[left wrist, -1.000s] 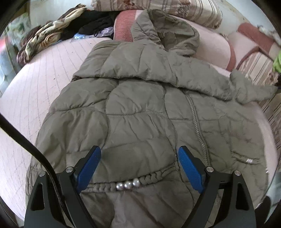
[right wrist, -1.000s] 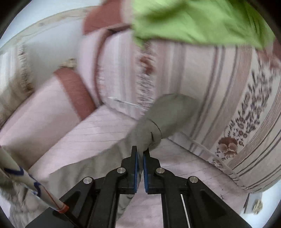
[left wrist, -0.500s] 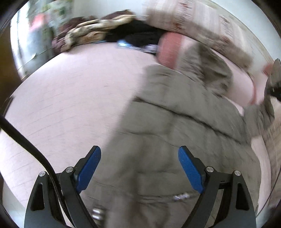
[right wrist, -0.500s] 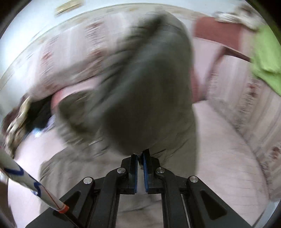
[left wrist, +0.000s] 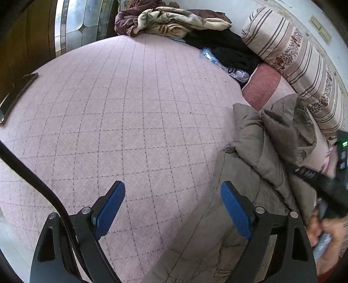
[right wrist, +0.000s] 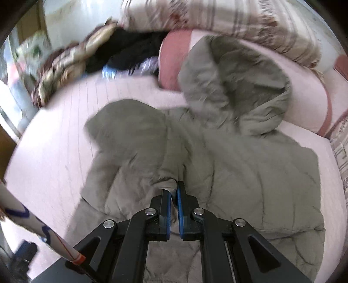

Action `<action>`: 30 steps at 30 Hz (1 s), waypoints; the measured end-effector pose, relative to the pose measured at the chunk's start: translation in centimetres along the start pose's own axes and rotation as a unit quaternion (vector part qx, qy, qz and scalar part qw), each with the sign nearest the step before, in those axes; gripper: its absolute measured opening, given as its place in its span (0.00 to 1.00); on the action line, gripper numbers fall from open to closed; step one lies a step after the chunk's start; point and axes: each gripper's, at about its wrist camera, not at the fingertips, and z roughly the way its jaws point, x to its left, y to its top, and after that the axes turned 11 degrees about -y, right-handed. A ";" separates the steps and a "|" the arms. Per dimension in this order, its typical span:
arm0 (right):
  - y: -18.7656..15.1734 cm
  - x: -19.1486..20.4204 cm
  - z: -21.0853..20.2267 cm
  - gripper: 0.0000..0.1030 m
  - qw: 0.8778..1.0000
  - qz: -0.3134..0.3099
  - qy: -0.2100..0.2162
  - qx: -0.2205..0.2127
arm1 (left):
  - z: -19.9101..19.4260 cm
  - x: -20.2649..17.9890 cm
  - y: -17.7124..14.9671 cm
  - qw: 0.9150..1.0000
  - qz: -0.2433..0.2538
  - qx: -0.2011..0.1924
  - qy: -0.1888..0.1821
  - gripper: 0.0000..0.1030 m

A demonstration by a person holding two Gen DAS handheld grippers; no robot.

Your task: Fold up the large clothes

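An olive-grey quilted hooded jacket (right wrist: 250,165) lies spread on the pink checked bed cover (right wrist: 54,139), its hood (right wrist: 235,87) resting against the pink cushions. My right gripper (right wrist: 174,191) is shut on the jacket's sleeve (right wrist: 134,135), which is drawn across the jacket's front. In the left wrist view the jacket (left wrist: 256,156) fills the lower right. My left gripper (left wrist: 173,200) hangs open over the bare bed cover (left wrist: 130,122) just left of the jacket's edge, with nothing between its fingers. A person's hand (left wrist: 326,237) holding the right gripper's handle shows at the right edge.
A pile of other clothes and a patterned blanket (left wrist: 171,19) lies at the far end of the bed, with a clear plastic wrapper (left wrist: 224,63) beside it. Striped bolsters (left wrist: 293,54) and pink cushions (left wrist: 263,85) line the far right side. A wooden door frame (left wrist: 19,50) stands left.
My right gripper has carried the sleeve from the far right side of the bed over onto the jacket's front. My left gripper has swung left, off the jacket, and stays open.
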 end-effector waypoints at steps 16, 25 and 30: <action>-1.7 0.7 -4.8 0.40 0.997 -0.058 0.011 -0.052 | 1.1 0.9 0.2 1.000 -0.018 0.009 0.016 0.86; 2.3 3.1 2.2 0.38 0.999 0.023 0.009 0.021 | 2.3 0.0 -0.6 0.999 0.010 0.031 0.031 0.86; 2.8 4.3 4.8 0.38 0.999 0.019 -0.012 0.032 | 2.6 -0.3 -0.5 0.998 0.025 0.027 0.048 0.86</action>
